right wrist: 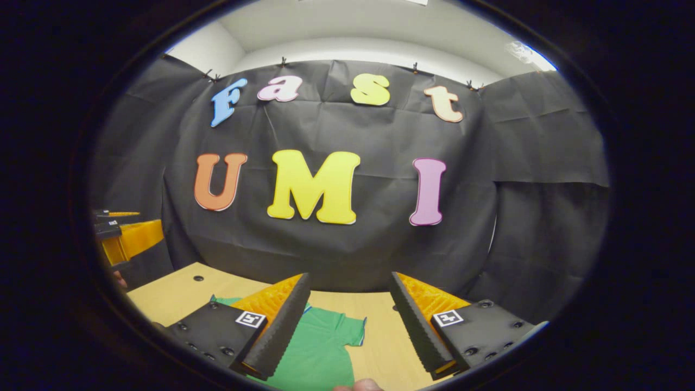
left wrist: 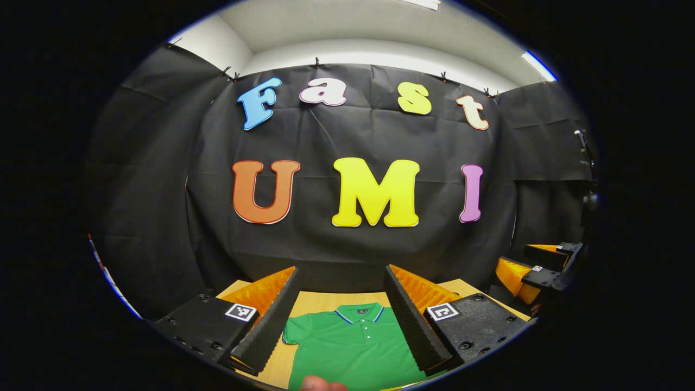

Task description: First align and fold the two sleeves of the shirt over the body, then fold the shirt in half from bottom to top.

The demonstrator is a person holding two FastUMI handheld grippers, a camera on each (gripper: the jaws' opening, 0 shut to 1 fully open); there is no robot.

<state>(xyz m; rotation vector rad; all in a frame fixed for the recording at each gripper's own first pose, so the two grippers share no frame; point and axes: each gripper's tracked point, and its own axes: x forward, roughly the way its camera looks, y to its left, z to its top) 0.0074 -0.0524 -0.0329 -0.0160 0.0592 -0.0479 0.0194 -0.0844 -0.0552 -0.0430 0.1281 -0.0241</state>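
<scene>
A green polo shirt (left wrist: 353, 342) with a blue-trimmed collar lies flat on the wooden table (left wrist: 320, 300), collar toward the far wall. My left gripper (left wrist: 341, 277) hangs open above it, fingers either side of the shirt's chest, nothing between them. In the right gripper view the same shirt (right wrist: 320, 347) shows its right short sleeve spread out on the table (right wrist: 380, 331). My right gripper (right wrist: 350, 282) is open too, above that sleeve and the bare wood beside it. The right gripper (left wrist: 543, 266) also shows at the right edge of the left gripper view, the left gripper (right wrist: 122, 233) at the left edge of the right gripper view.
The booth's black cloth wall (left wrist: 347, 244) stands just behind the table's far edge. A fingertip (left wrist: 323, 384) shows at the bottom of the left gripper view, and another fingertip (right wrist: 361, 385) at the bottom of the right gripper view. A small hole (right wrist: 198, 278) marks the tabletop.
</scene>
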